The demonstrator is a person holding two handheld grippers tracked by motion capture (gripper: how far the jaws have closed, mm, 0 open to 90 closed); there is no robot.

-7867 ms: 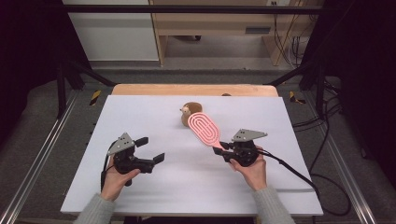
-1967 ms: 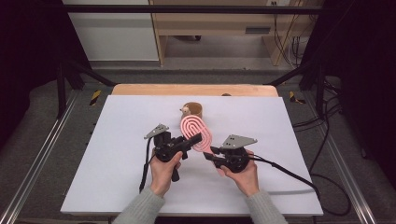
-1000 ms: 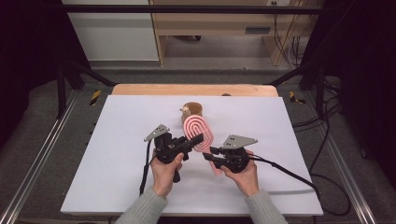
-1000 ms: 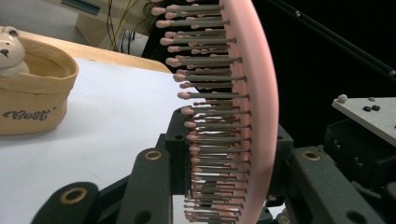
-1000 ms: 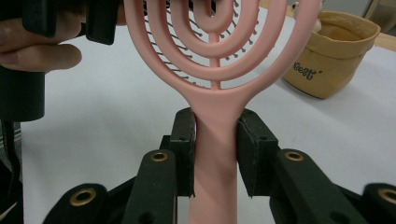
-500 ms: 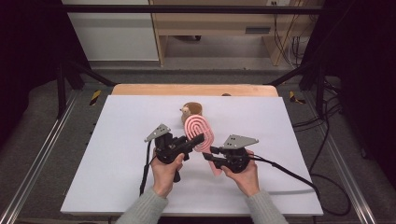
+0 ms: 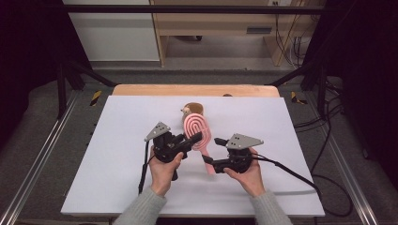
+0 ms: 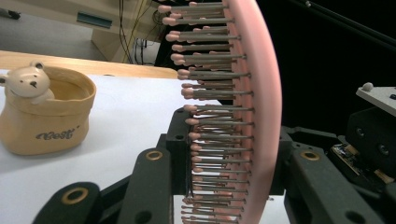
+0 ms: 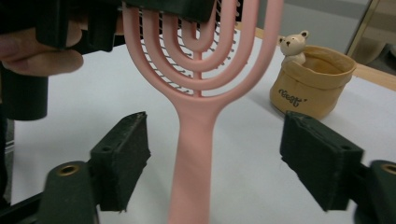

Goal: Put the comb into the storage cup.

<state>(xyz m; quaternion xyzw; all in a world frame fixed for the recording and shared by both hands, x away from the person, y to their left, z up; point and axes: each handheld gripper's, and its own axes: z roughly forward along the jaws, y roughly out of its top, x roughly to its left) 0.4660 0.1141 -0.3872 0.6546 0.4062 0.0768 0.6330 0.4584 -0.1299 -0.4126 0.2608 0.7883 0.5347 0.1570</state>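
Observation:
A pink hairbrush (image 7: 196, 129) with a looped head stands tilted above the white table top (image 7: 117, 140). My left gripper (image 7: 195, 139) is shut on the head: in the left gripper view its jaws clamp the bristle side and the pink back (image 8: 261, 93). My right gripper (image 7: 212, 151) sits at the handle; its jaws have just been opening. In the right gripper view the handle (image 9: 194, 154) hangs between the two pads (image 9: 122, 158), touching neither. My right gripper (image 9: 219, 158) is open.
A tan pot with a small bear figure on its rim (image 7: 192, 109) stands just behind the brush, also seen as the pot (image 8: 46, 116) and the pot (image 9: 313, 84). A wooden strip (image 7: 141, 90) borders the table's far side. Cables trail right.
Earlier the brush lay on the table with both grippers apart from it. Now the left gripper holds its head, and the right gripper's jaws have spread off the handle within the last half second.

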